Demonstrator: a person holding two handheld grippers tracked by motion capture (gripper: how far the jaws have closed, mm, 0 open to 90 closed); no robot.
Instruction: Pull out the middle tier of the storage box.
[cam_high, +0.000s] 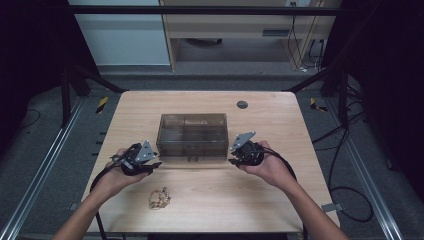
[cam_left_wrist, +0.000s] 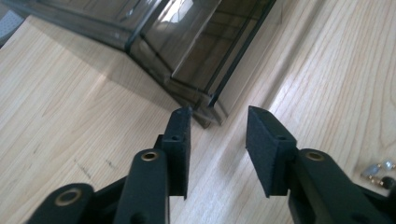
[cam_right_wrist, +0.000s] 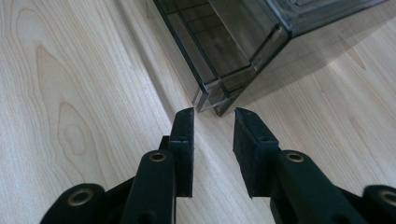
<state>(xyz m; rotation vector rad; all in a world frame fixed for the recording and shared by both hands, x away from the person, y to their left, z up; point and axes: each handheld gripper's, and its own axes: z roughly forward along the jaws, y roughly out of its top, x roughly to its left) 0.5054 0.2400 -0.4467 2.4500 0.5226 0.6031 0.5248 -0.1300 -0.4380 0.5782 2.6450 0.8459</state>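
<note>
A smoky, see-through plastic box (cam_high: 192, 135) with inner compartments stands at the middle of the wooden table (cam_high: 200, 200). My left gripper (cam_high: 155, 165) is at the box's front left corner and my right gripper (cam_high: 232, 160) at its front right corner. In the left gripper view the box's corner (cam_left_wrist: 187, 42) lies just beyond the left gripper (cam_left_wrist: 219, 114), whose pads are apart with nothing between them. The right gripper view has the other box corner (cam_right_wrist: 233, 37) just past the right gripper (cam_right_wrist: 214, 113), which is also open and holds nothing.
A small pale tangle of little pieces (cam_high: 159, 198) lies on the table near the front, left of centre; bits of it (cam_left_wrist: 378, 170) appear at the right in the left gripper view. A round grommet (cam_high: 242, 104) sits near the table's far edge. Cables (cam_high: 350, 200) trail on the floor at the right.
</note>
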